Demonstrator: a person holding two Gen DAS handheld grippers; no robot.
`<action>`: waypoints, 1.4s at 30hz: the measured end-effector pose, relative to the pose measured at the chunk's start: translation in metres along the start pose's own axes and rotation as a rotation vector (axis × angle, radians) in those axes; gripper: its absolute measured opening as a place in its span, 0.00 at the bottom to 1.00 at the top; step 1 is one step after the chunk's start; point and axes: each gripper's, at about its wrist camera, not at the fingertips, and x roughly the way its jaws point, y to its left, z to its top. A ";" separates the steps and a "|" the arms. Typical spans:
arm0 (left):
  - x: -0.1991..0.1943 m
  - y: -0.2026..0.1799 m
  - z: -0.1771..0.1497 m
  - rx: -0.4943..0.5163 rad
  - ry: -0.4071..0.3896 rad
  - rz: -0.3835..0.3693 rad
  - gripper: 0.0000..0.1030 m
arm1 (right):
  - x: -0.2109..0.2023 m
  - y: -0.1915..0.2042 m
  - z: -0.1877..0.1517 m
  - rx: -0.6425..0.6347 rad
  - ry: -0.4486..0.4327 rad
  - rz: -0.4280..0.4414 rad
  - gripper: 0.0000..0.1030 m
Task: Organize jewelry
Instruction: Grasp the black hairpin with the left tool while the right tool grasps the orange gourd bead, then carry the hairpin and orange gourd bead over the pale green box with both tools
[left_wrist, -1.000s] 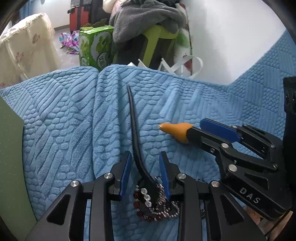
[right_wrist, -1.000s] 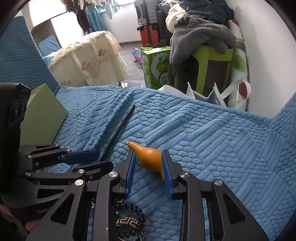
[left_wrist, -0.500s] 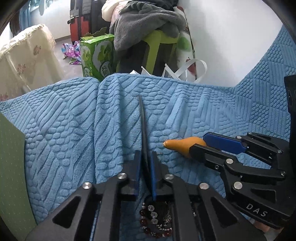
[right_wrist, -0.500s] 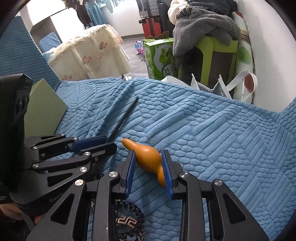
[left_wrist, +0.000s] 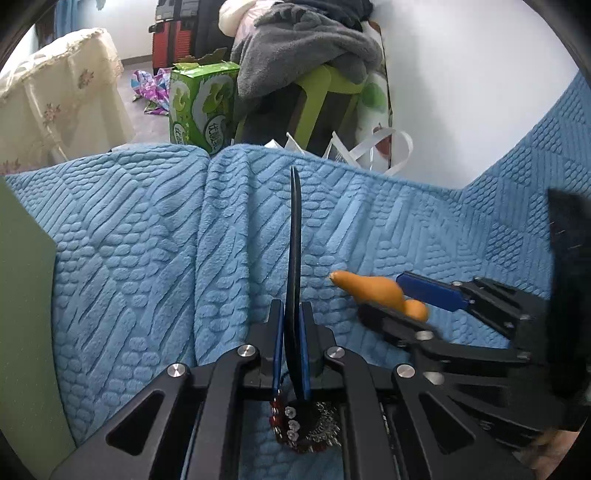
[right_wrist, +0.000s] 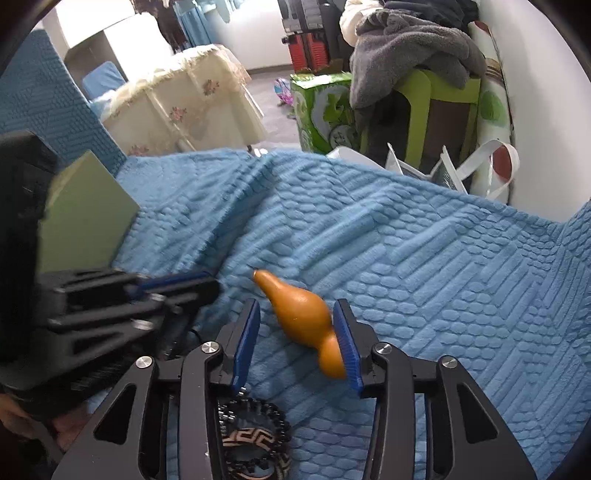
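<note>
My left gripper (left_wrist: 291, 325) is shut on a long thin black stick (left_wrist: 294, 236) that points away over the blue blanket (left_wrist: 147, 258). Under its jaws lie red bead and silver chain bracelets (left_wrist: 306, 428). My right gripper (right_wrist: 297, 325) is open, its blue pads either side of an orange gourd-shaped ornament (right_wrist: 301, 314) that lies on the blanket. The gourd also shows in the left wrist view (left_wrist: 373, 290). A black beaded bracelet and a patterned bangle (right_wrist: 251, 439) lie under the right gripper.
A green box lid (right_wrist: 81, 218) stands at the left on the blanket; it also shows in the left wrist view (left_wrist: 22, 314). Beyond the blanket's far edge are a green carton (left_wrist: 201, 107), a green stool with grey clothes (left_wrist: 306, 51) and a white bag (right_wrist: 476, 170).
My left gripper closed on the black stick and lifted it to point straight ahead. My right gripper's jaws now stand wider apart around the gourd.
</note>
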 end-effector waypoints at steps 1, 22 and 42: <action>-0.006 0.001 -0.001 -0.004 -0.008 -0.008 0.05 | 0.001 -0.001 -0.001 -0.003 0.004 -0.011 0.47; -0.065 -0.001 -0.017 0.038 -0.042 0.004 0.04 | -0.042 0.009 -0.009 0.093 -0.105 -0.016 0.26; -0.137 -0.006 -0.035 0.067 -0.106 -0.015 0.04 | -0.123 0.055 -0.054 0.293 -0.258 -0.141 0.26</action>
